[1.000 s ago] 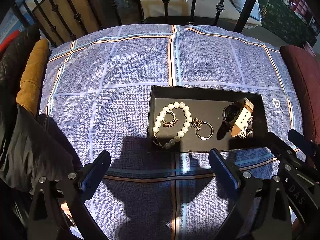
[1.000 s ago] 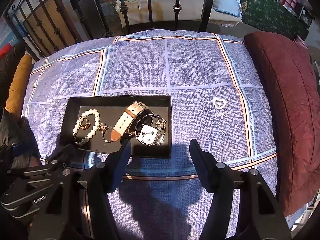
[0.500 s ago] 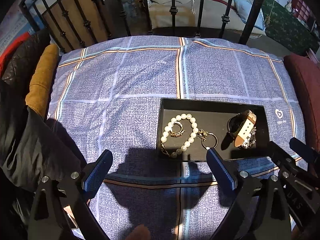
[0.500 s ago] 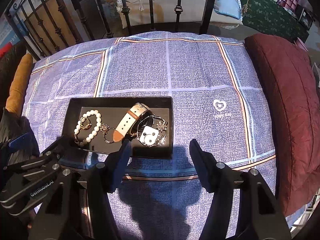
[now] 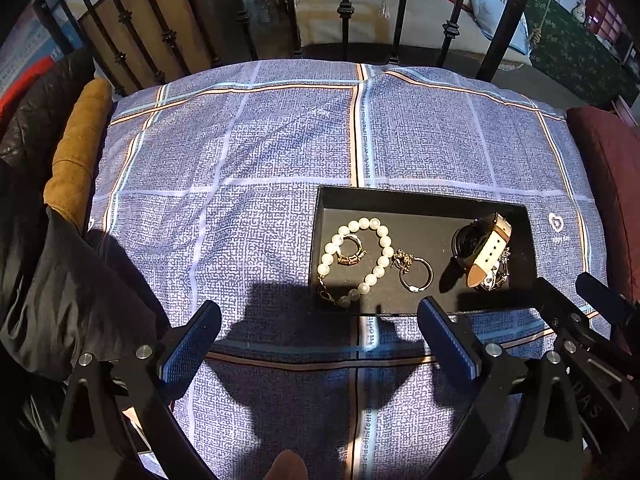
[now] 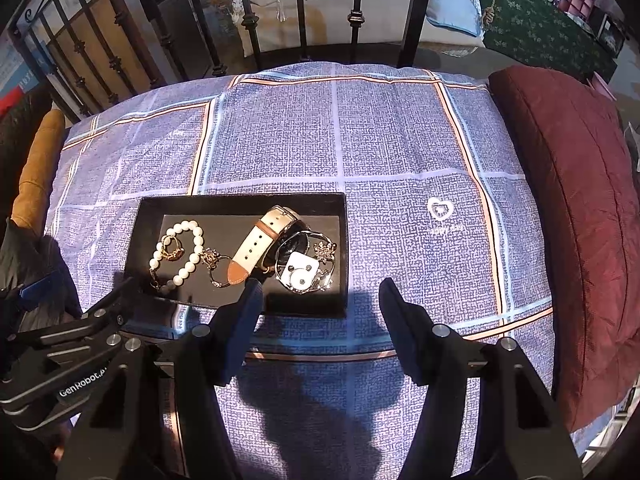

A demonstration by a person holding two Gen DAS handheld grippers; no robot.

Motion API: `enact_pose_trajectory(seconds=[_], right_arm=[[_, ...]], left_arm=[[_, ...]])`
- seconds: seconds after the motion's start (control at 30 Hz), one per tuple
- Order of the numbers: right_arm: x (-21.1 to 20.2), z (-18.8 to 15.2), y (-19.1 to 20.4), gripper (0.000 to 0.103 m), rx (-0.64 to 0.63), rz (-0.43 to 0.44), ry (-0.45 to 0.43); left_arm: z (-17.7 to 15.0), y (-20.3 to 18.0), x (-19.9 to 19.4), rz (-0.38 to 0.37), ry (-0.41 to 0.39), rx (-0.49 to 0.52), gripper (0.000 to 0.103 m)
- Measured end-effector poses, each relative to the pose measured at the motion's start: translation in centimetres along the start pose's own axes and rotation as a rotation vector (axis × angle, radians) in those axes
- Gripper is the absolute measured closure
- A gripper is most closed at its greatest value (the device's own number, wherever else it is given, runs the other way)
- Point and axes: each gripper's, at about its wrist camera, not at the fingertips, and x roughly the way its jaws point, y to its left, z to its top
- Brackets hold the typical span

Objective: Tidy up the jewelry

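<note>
A shallow black tray [image 5: 420, 200] [image 6: 240, 200] lies on the blue checked bedcover. Inside it are a white pearl bracelet [image 5: 382, 240] [image 6: 192, 261], a gold ring [image 5: 349, 252] within the bracelet's loop, a thin ring with a gold charm [image 5: 416, 272] [image 6: 218, 268], a watch with a cream strap [image 5: 490, 248] [image 6: 256, 246] and a silver bangle with a white earring card [image 6: 302, 274]. My left gripper [image 5: 318, 334] hangs open above the cover, near the tray's front edge. My right gripper [image 6: 320, 304] is open too, at the tray's front right corner. Neither holds anything.
A dark red cushion [image 6: 568, 208] lies along the right side of the bed. A mustard cushion [image 5: 76, 152] and a black jacket [image 5: 60, 280] sit at the left. Black iron railing [image 5: 344, 12] stands behind the bed. Open bedcover [image 5: 240, 160] spreads left of the tray.
The left wrist view has drifted slightly, so the tray now sits a little further right and lower. The jewelry has not moved and both grippers stay open.
</note>
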Motion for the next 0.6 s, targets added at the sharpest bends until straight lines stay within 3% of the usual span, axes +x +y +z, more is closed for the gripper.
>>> enact_pose_trajectory(seconds=[0.6], right_arm=[[0.25, 0.01, -0.06, 0.042, -0.001, -0.002, 0.002]], left_arm=[[0.13, -0.05, 0.3, 0.002, 0.013, 0.002, 0.007]])
